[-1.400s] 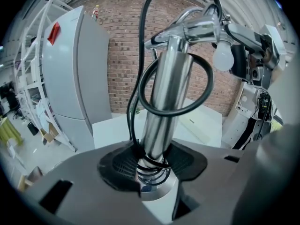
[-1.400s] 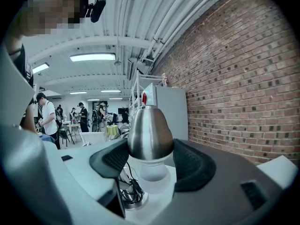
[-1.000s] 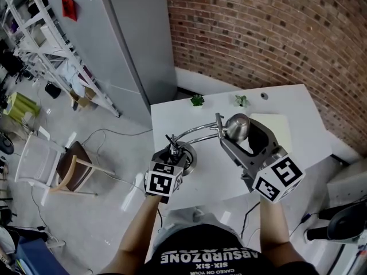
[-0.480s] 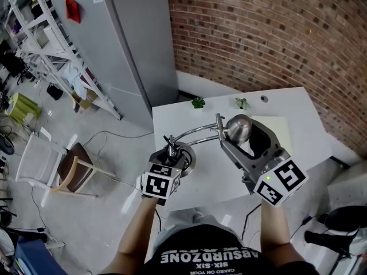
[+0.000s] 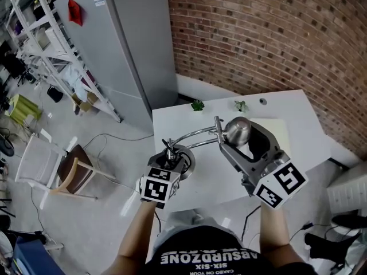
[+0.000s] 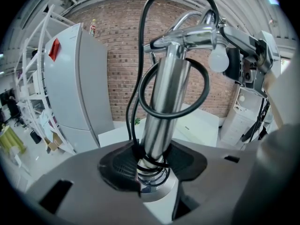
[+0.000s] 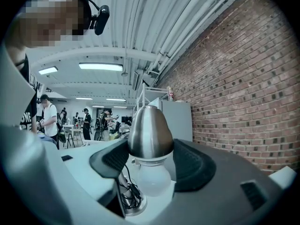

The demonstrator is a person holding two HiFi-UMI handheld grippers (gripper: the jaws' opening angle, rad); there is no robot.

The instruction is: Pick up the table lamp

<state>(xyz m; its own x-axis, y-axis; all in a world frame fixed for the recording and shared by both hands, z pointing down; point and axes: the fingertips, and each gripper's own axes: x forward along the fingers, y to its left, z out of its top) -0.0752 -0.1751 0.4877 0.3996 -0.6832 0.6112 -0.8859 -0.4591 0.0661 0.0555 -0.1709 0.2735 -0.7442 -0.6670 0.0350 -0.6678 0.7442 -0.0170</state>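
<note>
The left gripper [image 6: 152, 165] has its jaws clamped on the upright stem of the chrome table lamp [image 6: 165, 97], just above its round base. The right gripper [image 7: 149, 156] is clamped on the lamp's egg-shaped steel shade [image 7: 150, 131]. The lamp is over the white table [image 5: 304, 136], near its front left edge. Legible print, head view only: "ABSURDZONE" on the person's black shirt [image 5: 200, 259]. The left gripper view shows a black cord [image 6: 142, 55] looped round the stem. Only the right gripper view shows people [image 7: 48, 118] standing far down the room.
</note>
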